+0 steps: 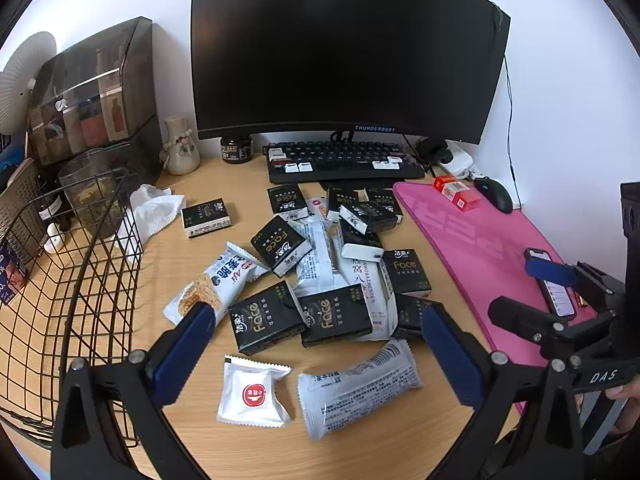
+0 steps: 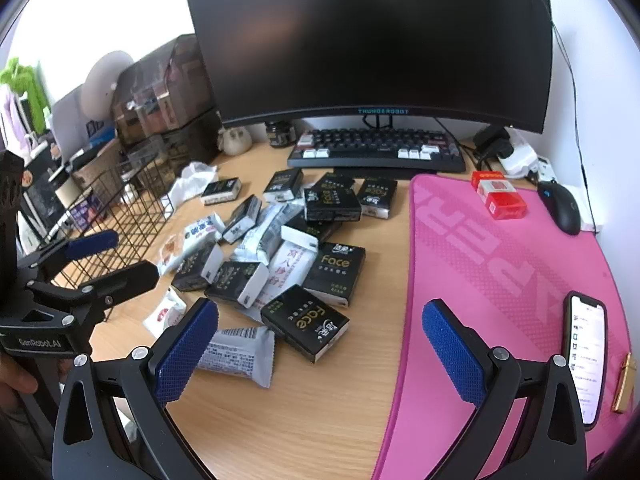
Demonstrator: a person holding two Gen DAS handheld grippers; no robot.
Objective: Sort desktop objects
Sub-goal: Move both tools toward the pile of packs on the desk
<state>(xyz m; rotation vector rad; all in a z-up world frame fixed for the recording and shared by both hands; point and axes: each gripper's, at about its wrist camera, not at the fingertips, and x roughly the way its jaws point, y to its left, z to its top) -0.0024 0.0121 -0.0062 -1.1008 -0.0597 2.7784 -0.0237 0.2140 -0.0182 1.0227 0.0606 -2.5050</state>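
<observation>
A heap of black "Face" tissue packs and white snack packets lies on the wooden desk in front of the keyboard. A black wire basket stands at the left. My left gripper is open and empty, just above the near edge of the heap. My right gripper is open and empty, over the heap's right edge beside the pink mat. Each gripper shows in the other's view, the right and the left.
A monitor, keyboard and mouse stand at the back. A red box and a phone lie on the pink mat. A storage cabinet, vase and crumpled tissue are at the left.
</observation>
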